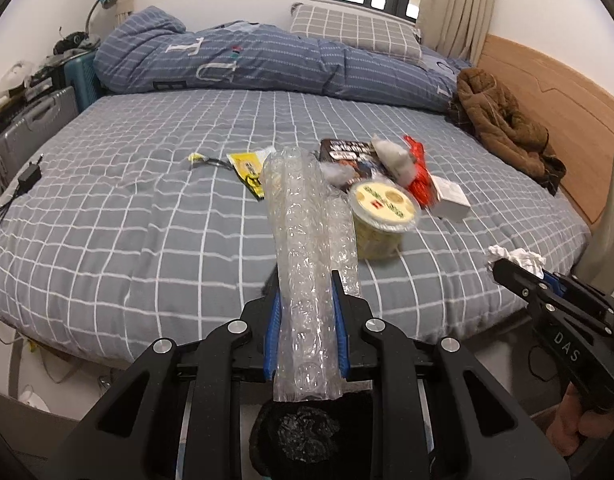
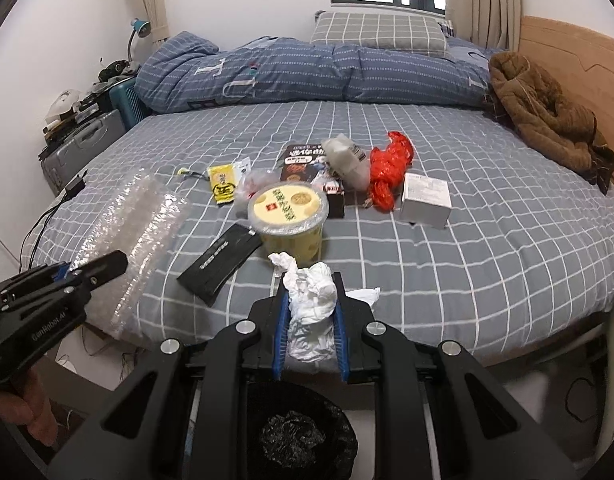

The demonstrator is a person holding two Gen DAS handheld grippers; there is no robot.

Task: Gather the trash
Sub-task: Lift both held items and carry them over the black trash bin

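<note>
My left gripper (image 1: 305, 280) is shut on a roll of clear bubble wrap (image 1: 303, 240), held above the bed's near edge; it also shows in the right wrist view (image 2: 127, 240). My right gripper (image 2: 310, 280) is shut on a crumpled white tissue (image 2: 313, 304), also seen at the right of the left wrist view (image 1: 519, 258). A black-lined trash bin (image 2: 299, 436) sits below both grippers (image 1: 299, 436). On the bed lie a yellow lidded cup (image 2: 291, 220), a red plastic bag (image 2: 389, 168), a white box (image 2: 425, 200), a black packet (image 2: 219, 264) and a yellow sachet (image 2: 223, 184).
The grey checked bed (image 2: 467, 260) has a folded blue duvet (image 2: 287, 76), a pillow and a brown coat (image 2: 547, 116) by the wooden headboard. A charger and cable (image 1: 27, 180) lie at the bed's left edge. Suitcases and a cluttered stand are at the left wall.
</note>
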